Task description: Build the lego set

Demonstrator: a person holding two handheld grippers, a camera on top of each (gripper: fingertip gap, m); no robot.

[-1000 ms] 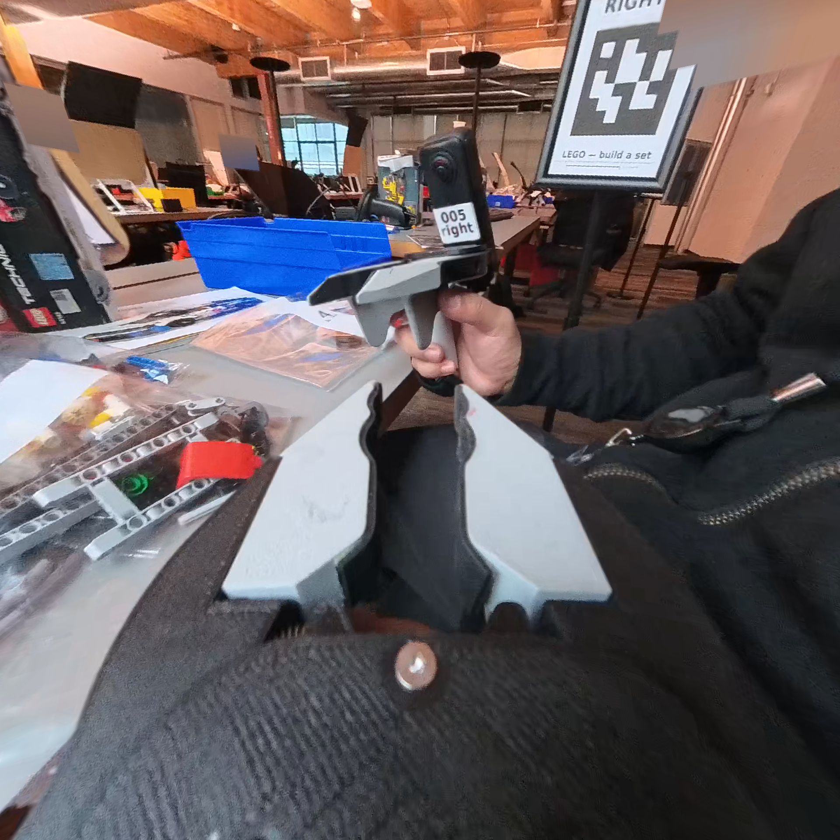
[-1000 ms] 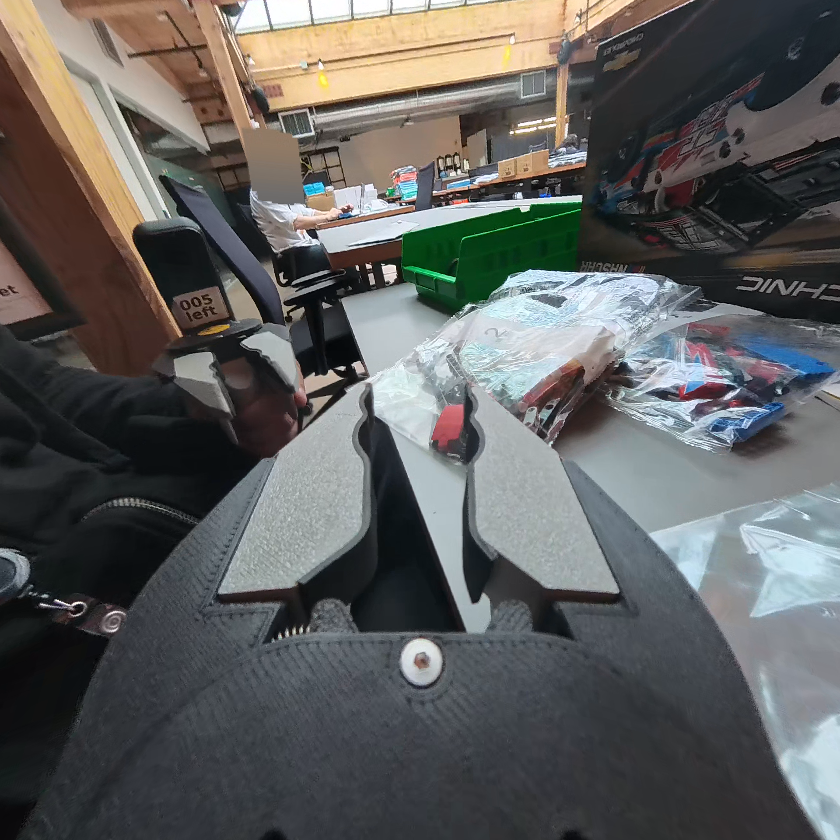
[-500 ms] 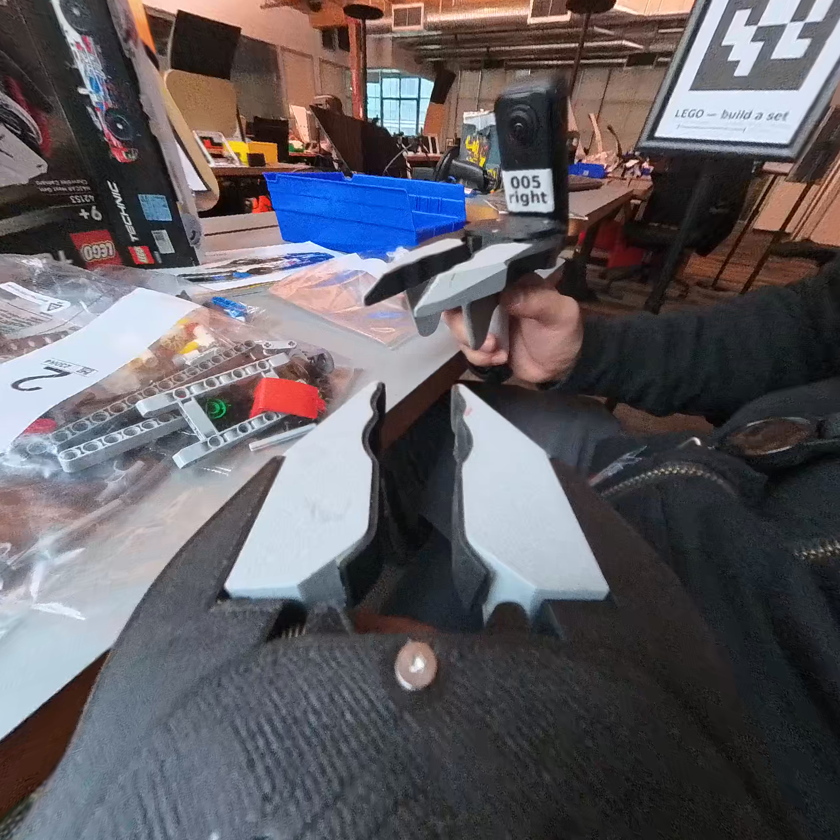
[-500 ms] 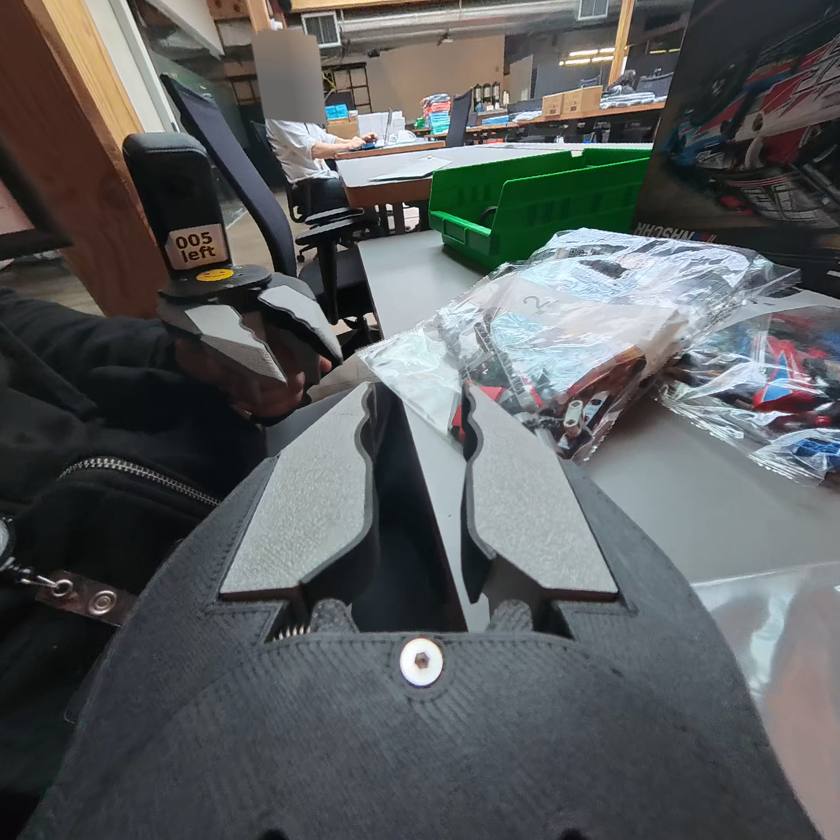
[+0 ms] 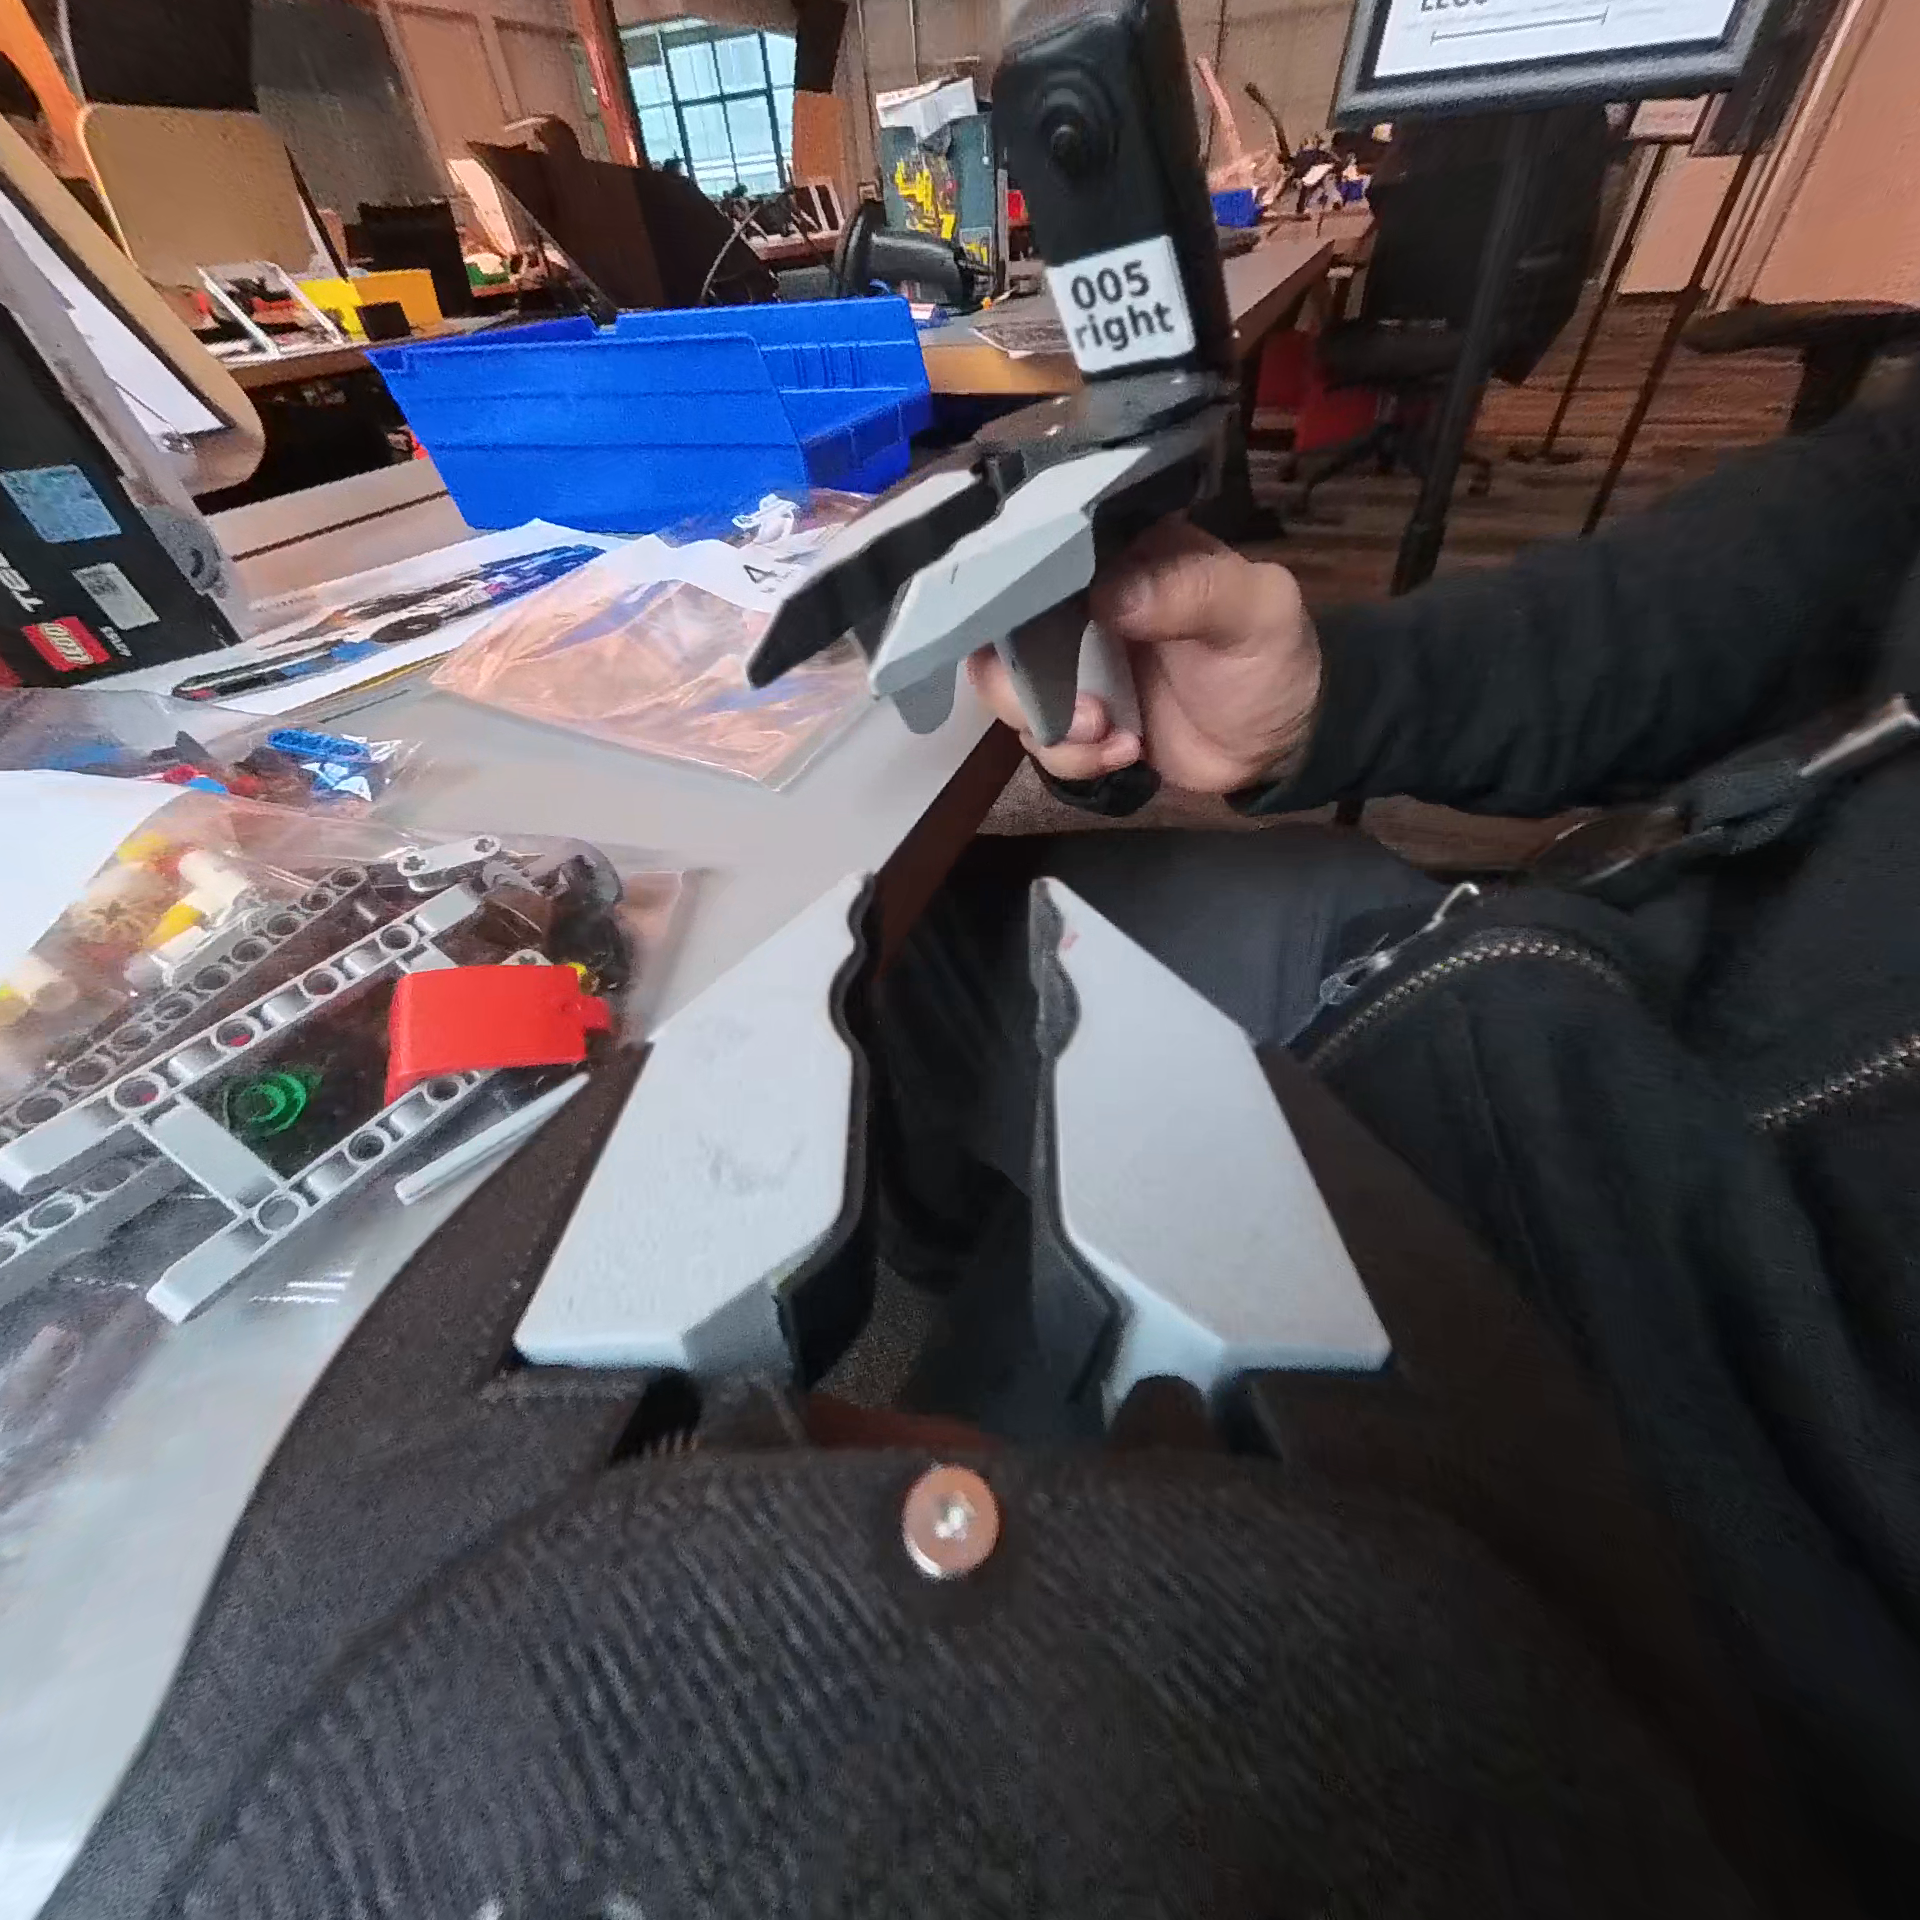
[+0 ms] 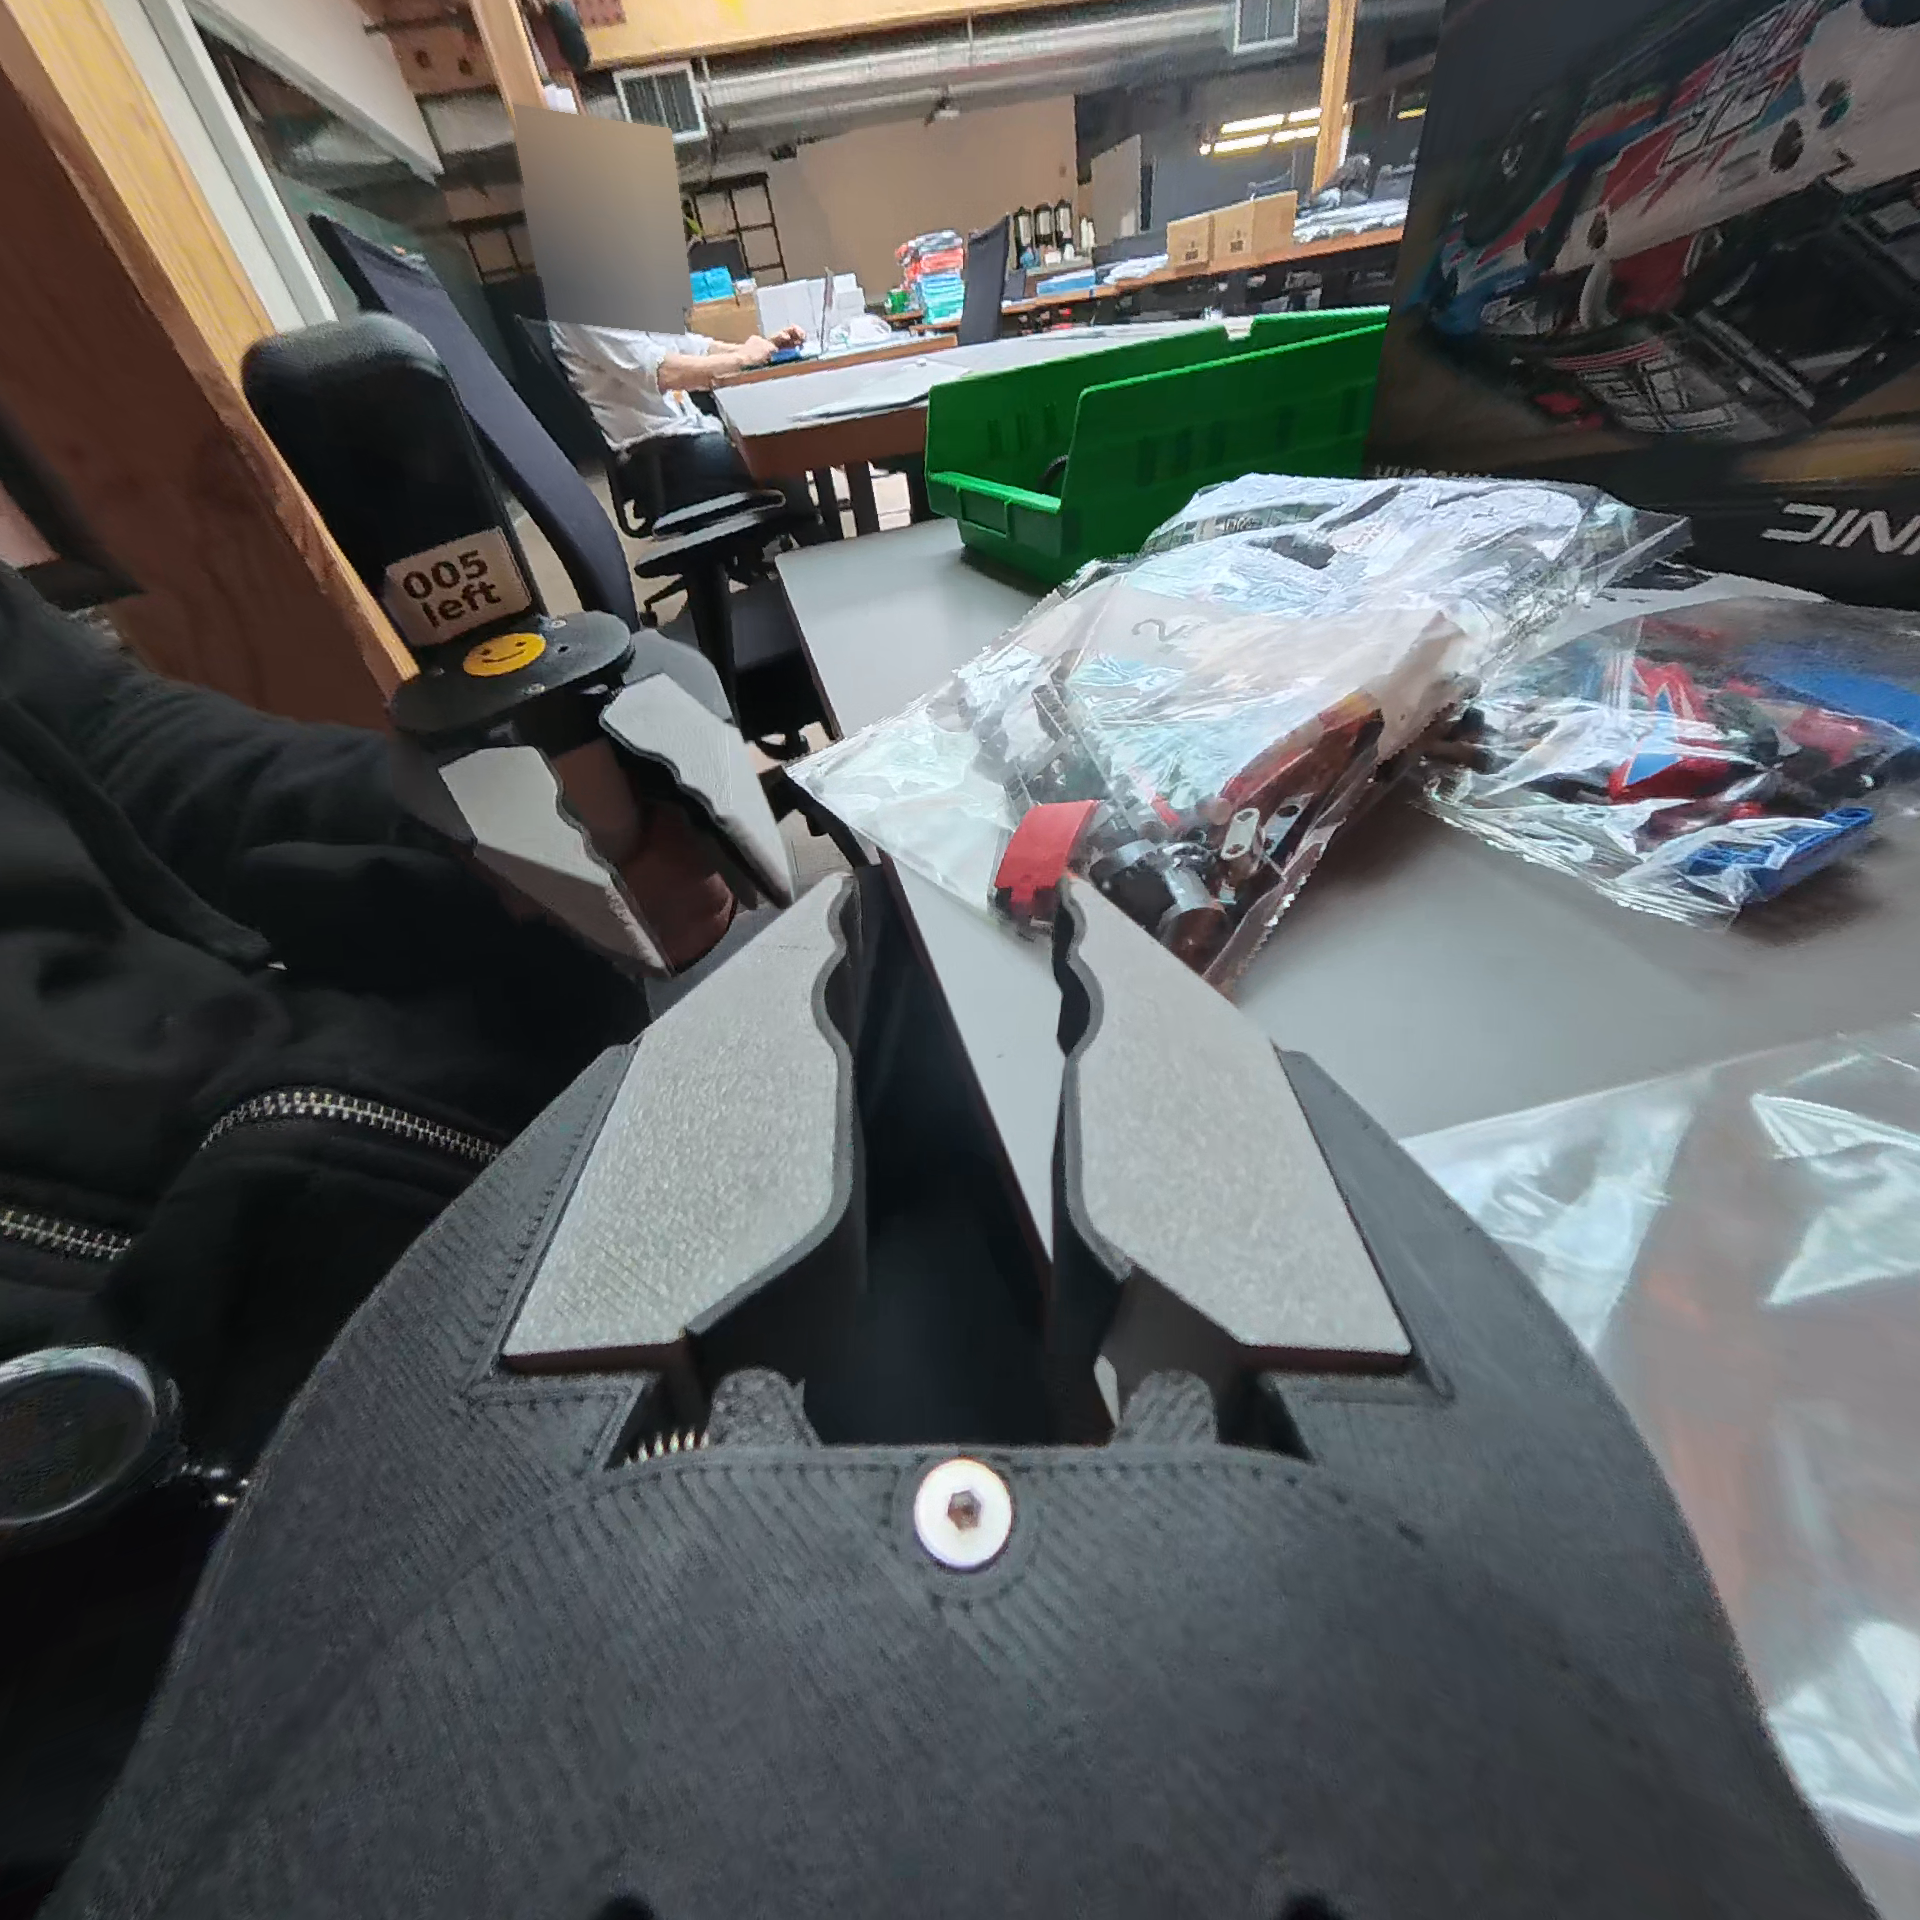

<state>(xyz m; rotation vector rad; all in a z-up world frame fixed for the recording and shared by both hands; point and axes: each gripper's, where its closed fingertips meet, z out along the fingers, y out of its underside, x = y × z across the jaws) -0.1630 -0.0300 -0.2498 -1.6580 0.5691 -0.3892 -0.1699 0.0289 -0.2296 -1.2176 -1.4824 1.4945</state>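
A clear bag of lego parts (image 5: pixel 312 1049) with grey beams and a red panel (image 5: pixel 488 1023) lies on the grey table (image 5: pixel 665 800) near its front edge; it also shows in the right wrist view (image 6: pixel 1226 727). A second bag with blue and red parts (image 6: pixel 1704 758) lies beyond it. My left gripper (image 5: pixel 951 904) is open and empty, at the table's front edge, right of the bag. My right gripper (image 6: pixel 956 904) is open and empty, just before the same edge; it also shows in the left wrist view (image 5: pixel 831 655), held in a hand above the table corner.
The lego box (image 6: pixel 1683 260) stands at the back of the table. A green bin (image 6: pixel 1153 436) and a blue bin (image 5: pixel 655 416) sit at opposite ends. A flat clear bag (image 5: pixel 665 665) and an instruction sheet (image 5: pixel 395 623) lie near the blue bin. A person sits at a far desk (image 6: pixel 644 384). Left tips to right tips: about 7 cm.
Both grippers have moved closer to the table edge and the bag of parts. The views have tilted down and the two grippers have come nearer each other. Both stay open.
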